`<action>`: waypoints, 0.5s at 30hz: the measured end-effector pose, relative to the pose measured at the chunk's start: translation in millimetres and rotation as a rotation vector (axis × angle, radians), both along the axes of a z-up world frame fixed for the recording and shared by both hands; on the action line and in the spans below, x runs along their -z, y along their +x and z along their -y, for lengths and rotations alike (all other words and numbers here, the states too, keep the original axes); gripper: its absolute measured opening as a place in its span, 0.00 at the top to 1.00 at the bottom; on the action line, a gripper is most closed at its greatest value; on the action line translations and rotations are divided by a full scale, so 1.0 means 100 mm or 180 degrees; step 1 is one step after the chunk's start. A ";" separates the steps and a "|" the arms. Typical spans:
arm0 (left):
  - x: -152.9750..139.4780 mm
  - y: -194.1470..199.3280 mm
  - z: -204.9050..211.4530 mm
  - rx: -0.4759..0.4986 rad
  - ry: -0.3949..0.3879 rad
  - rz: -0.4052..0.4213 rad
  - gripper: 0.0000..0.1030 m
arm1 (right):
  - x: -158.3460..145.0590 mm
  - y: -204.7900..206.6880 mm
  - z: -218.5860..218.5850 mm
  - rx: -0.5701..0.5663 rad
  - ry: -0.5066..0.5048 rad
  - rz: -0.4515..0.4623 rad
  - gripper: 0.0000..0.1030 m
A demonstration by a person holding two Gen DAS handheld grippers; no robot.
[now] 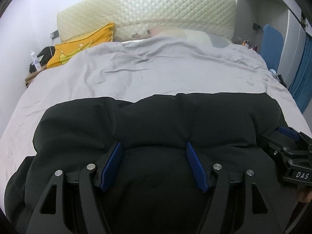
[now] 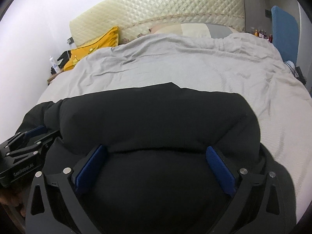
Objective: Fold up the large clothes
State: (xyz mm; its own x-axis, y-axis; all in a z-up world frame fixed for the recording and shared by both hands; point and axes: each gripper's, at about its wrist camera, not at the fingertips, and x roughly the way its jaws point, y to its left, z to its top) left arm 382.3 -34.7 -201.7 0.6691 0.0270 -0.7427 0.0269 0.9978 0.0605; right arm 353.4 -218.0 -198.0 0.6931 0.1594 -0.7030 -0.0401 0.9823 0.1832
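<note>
A black padded garment point(image 1: 156, 120) is laid folded on the bed point(image 1: 136, 74). The left gripper point(image 1: 154, 165) and right gripper point(image 2: 156, 165) are spread, pinching nothing; further folds are probably left.

- The left gripper point(image 1: 154, 148) points forward and downward over the black jacket point(image 1: 156, 120), its blue pads point(image 1: 112, 165) spread apart, pressing on nothing.
- The right gripper point(image 2: 156, 152) hangs beside it over the same jacket, tilted down alike, its blue pads point(image 2: 220, 165) at their widest, gripping nothing.
</note>
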 end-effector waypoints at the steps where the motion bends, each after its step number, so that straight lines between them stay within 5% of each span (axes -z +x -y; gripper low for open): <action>1: 0.01 0.02 0.01 0.0001 0.0019 0.0002 0.33 | 0.01 0.02 -0.01 -0.0001 -0.0013 0.0006 0.00; 9: 0.05 -0.08 0.05 0.0050 0.0193 0.0103 0.33 | 0.05 -0.01 -0.03 -0.0019 -0.0031 0.0020 0.00; 15: -0.15 -0.30 -0.16 0.0039 -0.0179 0.0266 0.33 | -0.08 -0.17 0.04 0.0024 -0.0031 0.0185 0.00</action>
